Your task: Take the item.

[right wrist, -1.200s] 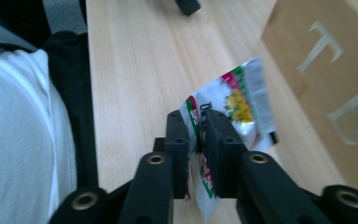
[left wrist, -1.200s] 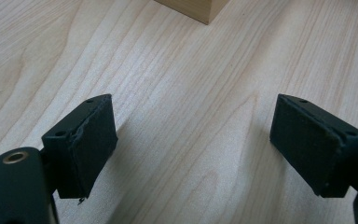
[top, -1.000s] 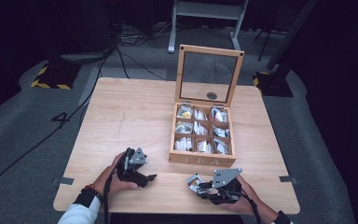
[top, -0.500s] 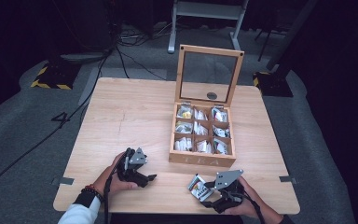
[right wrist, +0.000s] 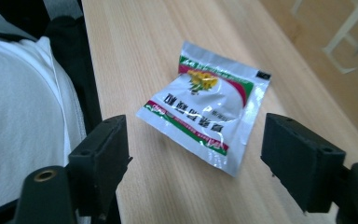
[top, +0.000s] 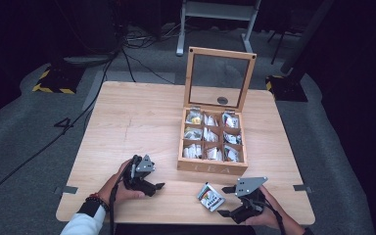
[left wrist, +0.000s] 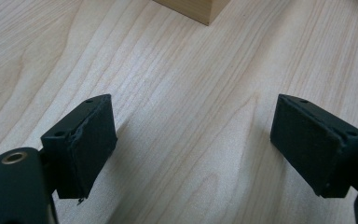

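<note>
Sachet: the sachet (right wrist: 205,108) lies flat on the worktop (top: 127,122), at about 7 o'clock from the wooden box (top: 213,138), just in front of the right hand-held gripper (top: 227,200).
Writing: green and red bands, a yellow flower picture, dark characters too small to read; the box front shows pale letters, an "E" among them.
Long axis: in the high view, from 10 to 4 o'clock.
Right hand-held gripper: jaws have just been opening, wide apart, the sachet ahead of them, untouched.
Left hand-held gripper (top: 149,185): jaws apart over bare wood.
</note>
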Demonstrator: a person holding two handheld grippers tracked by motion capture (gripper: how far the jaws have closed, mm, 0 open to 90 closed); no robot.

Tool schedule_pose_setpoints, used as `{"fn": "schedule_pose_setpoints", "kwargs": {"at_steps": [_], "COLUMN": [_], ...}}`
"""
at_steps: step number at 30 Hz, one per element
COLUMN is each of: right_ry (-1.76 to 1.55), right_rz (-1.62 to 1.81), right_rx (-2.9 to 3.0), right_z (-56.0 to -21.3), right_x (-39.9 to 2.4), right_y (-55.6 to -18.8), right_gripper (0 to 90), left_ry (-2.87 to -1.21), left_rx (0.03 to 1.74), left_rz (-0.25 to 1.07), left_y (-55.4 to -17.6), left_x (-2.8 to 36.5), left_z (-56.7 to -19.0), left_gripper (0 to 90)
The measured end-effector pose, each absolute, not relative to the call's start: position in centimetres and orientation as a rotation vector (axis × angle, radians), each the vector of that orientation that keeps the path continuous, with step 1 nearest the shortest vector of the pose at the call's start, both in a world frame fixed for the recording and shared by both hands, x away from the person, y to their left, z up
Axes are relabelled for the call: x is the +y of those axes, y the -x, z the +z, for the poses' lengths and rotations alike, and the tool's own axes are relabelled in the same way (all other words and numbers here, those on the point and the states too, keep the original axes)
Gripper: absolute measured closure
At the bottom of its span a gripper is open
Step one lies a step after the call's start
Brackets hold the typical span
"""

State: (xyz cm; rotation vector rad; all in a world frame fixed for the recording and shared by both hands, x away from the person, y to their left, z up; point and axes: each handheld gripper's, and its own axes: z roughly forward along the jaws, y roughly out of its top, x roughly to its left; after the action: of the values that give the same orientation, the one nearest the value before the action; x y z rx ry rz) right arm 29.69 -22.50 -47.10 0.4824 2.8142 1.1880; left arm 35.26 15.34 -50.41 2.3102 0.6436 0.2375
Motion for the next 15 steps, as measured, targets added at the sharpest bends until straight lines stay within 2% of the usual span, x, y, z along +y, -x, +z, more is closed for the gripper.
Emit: {"fn": "schedule_pose_setpoints", "kwargs": {"at_steps": [15], "right_ry": [-0.490], "right_rz": [1.266], "right_rx": [2.642], "right_z": [-43.8], "right_x": [-25.3], "right_y": [-30.3], "right_gripper": [30.7], "left_ry": [-2.312], "left_rx": [0.638], "left_rz": [0.234], "left_y": [-35.4], "left_x": [15.2], "left_z": [-50.4], "left_gripper": [14.2]}}
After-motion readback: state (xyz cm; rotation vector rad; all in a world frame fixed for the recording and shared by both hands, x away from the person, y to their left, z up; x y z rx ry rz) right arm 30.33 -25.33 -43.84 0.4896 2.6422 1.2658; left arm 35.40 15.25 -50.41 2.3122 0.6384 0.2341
